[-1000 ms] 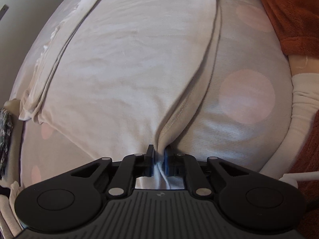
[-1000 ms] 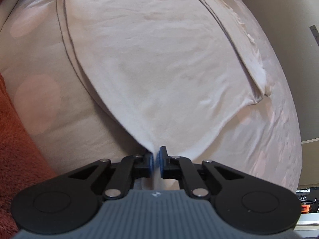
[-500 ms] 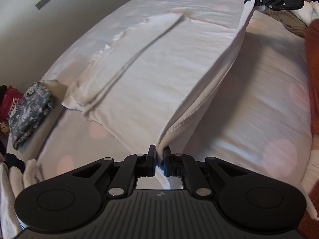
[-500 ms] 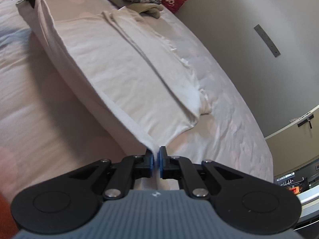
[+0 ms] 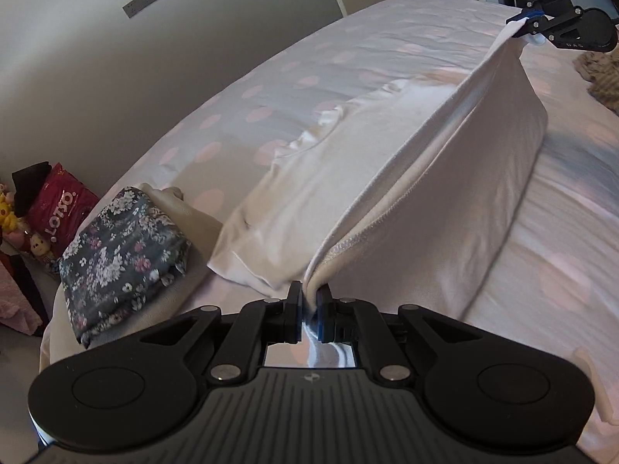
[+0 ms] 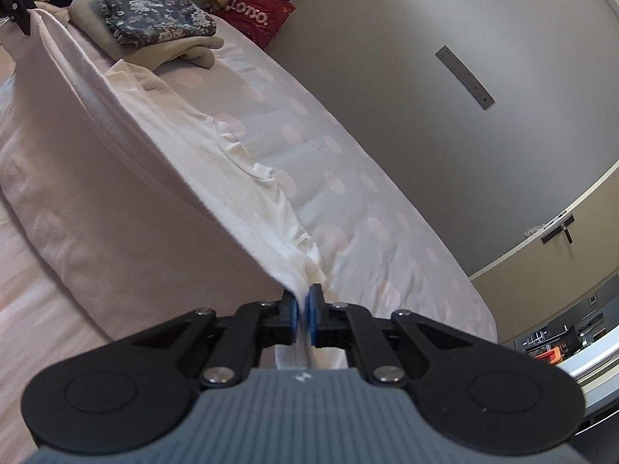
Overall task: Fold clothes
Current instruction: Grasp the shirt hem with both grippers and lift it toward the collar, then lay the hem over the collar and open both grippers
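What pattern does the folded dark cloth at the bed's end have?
The folded dark cloth has a small white and pink floral print, clearest in the left wrist view.

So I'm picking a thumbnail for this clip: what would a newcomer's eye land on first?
First, the white shirt stretched taut like a tent across the middle of the bed, its lifted hem pinched by the left gripper at one end and the right gripper at the other. Next, the dark floral bundle at the bed's end and the red bag beyond it.
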`<state>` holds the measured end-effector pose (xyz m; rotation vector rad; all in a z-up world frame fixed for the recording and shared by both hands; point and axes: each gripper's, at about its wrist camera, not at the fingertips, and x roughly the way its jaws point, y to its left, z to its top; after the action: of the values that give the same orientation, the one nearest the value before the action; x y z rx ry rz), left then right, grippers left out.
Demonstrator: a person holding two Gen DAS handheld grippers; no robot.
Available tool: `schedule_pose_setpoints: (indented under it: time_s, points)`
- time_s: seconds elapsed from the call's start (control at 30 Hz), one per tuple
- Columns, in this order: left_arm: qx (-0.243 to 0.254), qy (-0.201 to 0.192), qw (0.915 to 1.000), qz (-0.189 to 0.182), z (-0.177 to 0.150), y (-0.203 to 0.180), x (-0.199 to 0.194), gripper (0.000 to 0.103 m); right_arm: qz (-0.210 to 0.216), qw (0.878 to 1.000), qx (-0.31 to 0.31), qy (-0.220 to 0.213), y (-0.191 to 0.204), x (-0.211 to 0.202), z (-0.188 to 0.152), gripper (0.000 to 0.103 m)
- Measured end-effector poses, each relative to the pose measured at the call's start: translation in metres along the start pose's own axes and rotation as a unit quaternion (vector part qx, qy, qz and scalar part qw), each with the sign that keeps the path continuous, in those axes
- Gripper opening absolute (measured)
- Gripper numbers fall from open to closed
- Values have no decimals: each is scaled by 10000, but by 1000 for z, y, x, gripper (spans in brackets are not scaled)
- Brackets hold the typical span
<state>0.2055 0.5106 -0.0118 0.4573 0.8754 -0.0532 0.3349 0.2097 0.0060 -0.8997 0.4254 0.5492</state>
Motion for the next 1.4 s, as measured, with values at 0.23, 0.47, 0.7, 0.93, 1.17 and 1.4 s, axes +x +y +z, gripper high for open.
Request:
schedule_pose_setpoints:
  time_s: [0.23, 0.47, 0.7, 0.93, 1.17, 1.4]
  points:
    - [-371, 44, 9993, -7, 17, 39, 48, 5, -109, 9999, 125, 46, -15, 59, 28, 7]
    - [-612, 112, 9981, 39, 38, 68, 96, 5, -195, 9991, 381, 20, -33, 116, 51, 7]
    - [-1003, 150, 9945, 255, 55, 96, 150, 5, -328, 9970, 681, 195, -42, 187, 70, 7]
    - [-951, 263, 9943, 404, 66, 108, 201, 5, -383, 9954, 766, 435, -39, 249, 81, 7]
    - [-851, 369, 9950, 362, 62, 110, 239, 5, -213, 9936, 842, 720, -27, 294, 71, 8]
    - [-1025, 199, 9936, 442, 54, 114, 241, 23, -299, 9905, 1020, 871, -22, 308, 57, 33]
